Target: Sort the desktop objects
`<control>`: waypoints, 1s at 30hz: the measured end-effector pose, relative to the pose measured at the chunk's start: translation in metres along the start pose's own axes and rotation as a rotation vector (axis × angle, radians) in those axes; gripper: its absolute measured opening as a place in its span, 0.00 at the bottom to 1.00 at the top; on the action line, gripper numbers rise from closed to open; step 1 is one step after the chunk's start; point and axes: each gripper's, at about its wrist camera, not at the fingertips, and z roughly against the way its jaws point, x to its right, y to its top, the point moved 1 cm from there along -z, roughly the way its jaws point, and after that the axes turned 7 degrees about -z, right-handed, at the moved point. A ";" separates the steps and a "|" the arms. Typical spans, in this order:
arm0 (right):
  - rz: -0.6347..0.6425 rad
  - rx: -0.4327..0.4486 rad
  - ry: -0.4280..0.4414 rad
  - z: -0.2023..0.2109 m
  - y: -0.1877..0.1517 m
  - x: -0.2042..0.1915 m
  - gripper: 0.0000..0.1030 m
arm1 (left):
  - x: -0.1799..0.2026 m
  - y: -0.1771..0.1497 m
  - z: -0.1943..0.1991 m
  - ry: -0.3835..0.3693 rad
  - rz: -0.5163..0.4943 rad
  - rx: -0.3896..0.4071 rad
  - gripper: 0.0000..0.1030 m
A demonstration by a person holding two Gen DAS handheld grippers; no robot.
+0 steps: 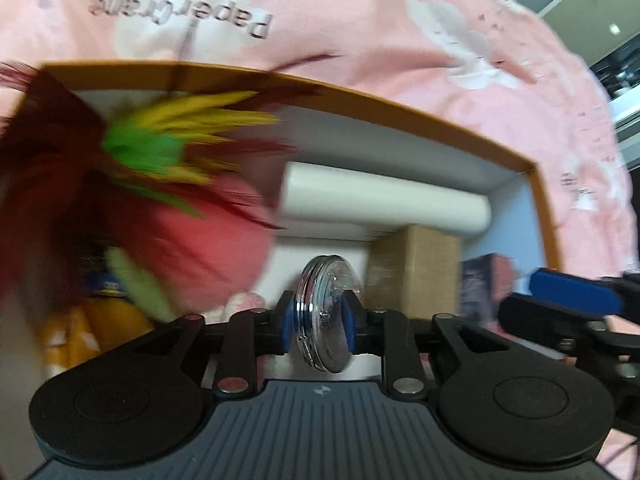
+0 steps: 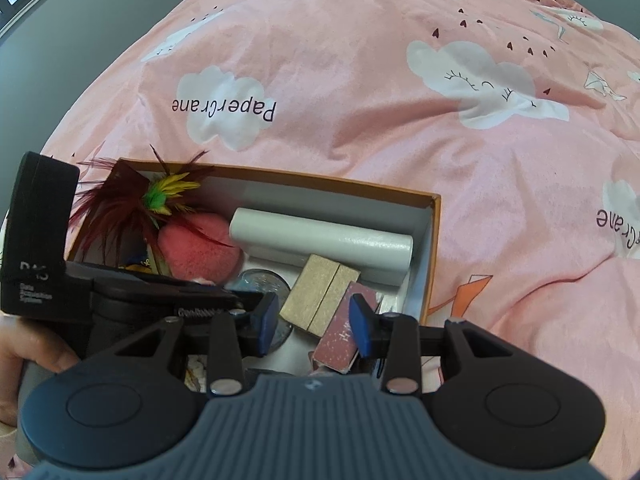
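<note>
My left gripper (image 1: 320, 316) is shut on a round clear disc with a metal rim (image 1: 326, 312), held on edge over the orange-rimmed box (image 1: 536, 200). In the right wrist view the disc (image 2: 262, 282) shows just past the left gripper's body (image 2: 120, 300). My right gripper (image 2: 313, 322) is open and empty above the box's near side, over a dark red booklet (image 2: 338, 340). The box (image 2: 434, 240) holds a feather shuttlecock (image 2: 156, 200), a pink sponge (image 2: 200, 248), a white tube (image 2: 324, 238) and a tan block (image 2: 320, 300).
The box lies on a pink cloud-print bedspread (image 2: 380, 80) that fills the area behind and to the right. A yellow packet (image 1: 96, 328) sits at the box's left. My right gripper's blue pad (image 1: 572, 290) shows at the right of the left wrist view.
</note>
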 end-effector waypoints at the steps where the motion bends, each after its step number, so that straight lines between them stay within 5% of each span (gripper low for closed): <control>1: 0.001 0.000 0.000 0.001 -0.001 0.000 0.41 | 0.000 -0.001 0.001 -0.004 -0.002 0.002 0.27; 11: 0.025 0.034 0.008 0.015 -0.014 -0.004 0.47 | 0.002 -0.009 0.023 0.011 -0.024 0.050 0.31; 20: 0.114 0.151 -0.007 0.046 -0.049 -0.016 0.58 | 0.032 -0.049 0.092 0.020 -0.116 0.236 0.37; 24: 0.136 0.224 0.000 0.064 -0.067 -0.023 0.63 | 0.040 -0.068 0.123 0.100 -0.141 0.321 0.50; 30: 0.119 0.347 -0.009 0.082 -0.095 -0.034 0.70 | 0.046 -0.101 0.147 0.203 -0.178 0.422 0.51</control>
